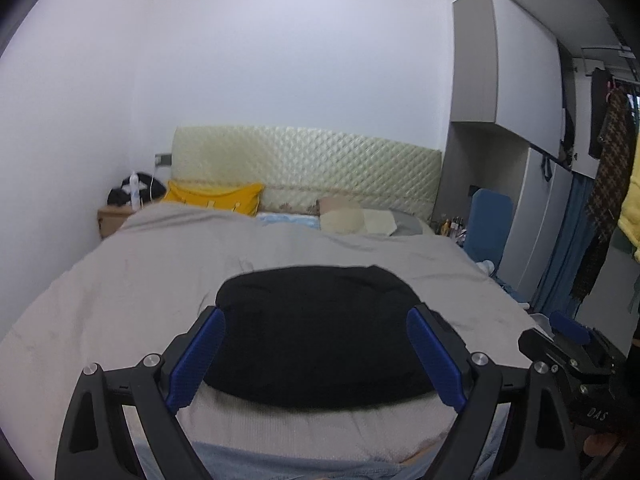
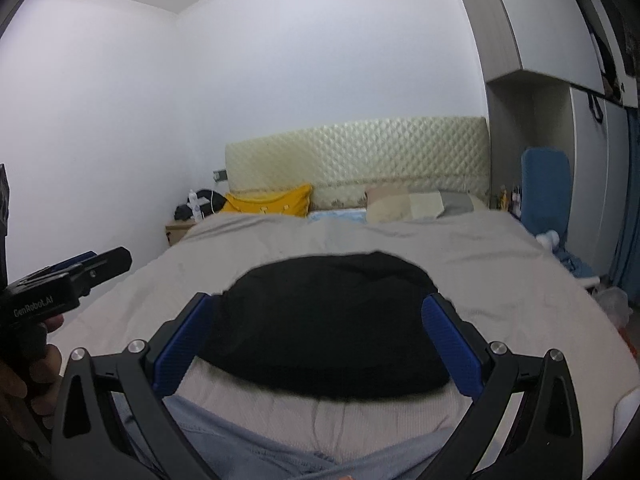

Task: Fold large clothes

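Both grippers, left gripper [image 1: 316,322] and right gripper [image 2: 322,312], I've got spread wide, holding nothing, above the folded black garment [image 1: 316,332] on the near bed [image 1: 120,280].

Grey bedspread [image 1: 140,272] covers bed, quilted cream headboard [image 1: 308,164] at 12 o'clock, yellow pillow [image 1: 216,198] at 11 beside wooden nightstand [image 1: 114,220], beige pillows [image 1: 356,218] at 1, blue chair [image 1: 490,224], grey wardrobe [image 1: 524,72] and hanging clothes [image 1: 608,168] at 3.
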{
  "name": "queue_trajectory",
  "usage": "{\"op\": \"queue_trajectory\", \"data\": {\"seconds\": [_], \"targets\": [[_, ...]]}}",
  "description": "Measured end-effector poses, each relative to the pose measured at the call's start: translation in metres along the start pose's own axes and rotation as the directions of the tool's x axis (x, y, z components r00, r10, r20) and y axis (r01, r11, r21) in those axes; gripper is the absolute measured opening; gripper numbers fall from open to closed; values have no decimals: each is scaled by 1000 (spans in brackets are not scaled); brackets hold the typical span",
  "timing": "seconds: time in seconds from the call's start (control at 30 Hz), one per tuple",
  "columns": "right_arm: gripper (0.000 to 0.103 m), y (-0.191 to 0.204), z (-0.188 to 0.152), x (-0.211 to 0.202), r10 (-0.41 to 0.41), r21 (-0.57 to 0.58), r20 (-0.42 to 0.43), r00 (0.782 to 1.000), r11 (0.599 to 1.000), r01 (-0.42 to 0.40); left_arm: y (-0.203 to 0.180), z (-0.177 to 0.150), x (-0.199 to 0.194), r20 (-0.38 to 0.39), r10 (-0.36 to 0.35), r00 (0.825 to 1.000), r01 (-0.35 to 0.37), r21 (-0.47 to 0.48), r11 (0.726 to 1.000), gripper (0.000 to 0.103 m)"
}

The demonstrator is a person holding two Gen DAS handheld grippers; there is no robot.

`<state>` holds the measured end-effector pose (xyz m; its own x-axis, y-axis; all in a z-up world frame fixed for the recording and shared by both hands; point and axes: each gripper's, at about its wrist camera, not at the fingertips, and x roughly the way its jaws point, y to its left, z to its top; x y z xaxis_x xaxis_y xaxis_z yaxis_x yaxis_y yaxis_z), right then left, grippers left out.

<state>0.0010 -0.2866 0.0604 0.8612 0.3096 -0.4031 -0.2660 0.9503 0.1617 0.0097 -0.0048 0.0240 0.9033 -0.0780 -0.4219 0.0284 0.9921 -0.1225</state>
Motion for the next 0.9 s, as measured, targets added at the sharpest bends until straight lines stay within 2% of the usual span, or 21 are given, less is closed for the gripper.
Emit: {"op": "queue_trajectory", "data": {"seconds": [0.13, 0.23, 0.33, 0.37, 0.53, 0.67, 0.9], "targets": [[103, -5, -17, 17, -21, 18, -58, 998, 1000, 22, 11, -16, 22, -51, 53, 997, -53, -9, 999, 92], [103, -5, -24, 22, -30, 28, -80, 996, 999, 32, 17, -25, 37, -96, 70, 993, -72, -20, 997, 92], [103, -3, -26, 25, -45, 19, -86, 995, 999, 46, 23, -32, 44, -112, 123, 986, -125, -18, 992, 92], [103, -2, -25, 25, -64, 6, -88, 994, 998, 65, 23, -33, 45, -115, 127, 985, -129, -14, 992, 92], [103, 0, -27, 28, -63, 5, -88, 994, 998, 63, 25, -38, 54, -150, 120, 981, -123, -10, 992, 92], [103, 0, -33, 33, -102, -21, -94, 990, 995, 100, 23, -38, 54, -145, 127, 981, -129, -6, 992, 92], [103, -1, -40, 43, -102, -15, -120, 987, 995, 101, 21, -39, 52, -141, 127, 982, -127, 8, 992, 92]]}}
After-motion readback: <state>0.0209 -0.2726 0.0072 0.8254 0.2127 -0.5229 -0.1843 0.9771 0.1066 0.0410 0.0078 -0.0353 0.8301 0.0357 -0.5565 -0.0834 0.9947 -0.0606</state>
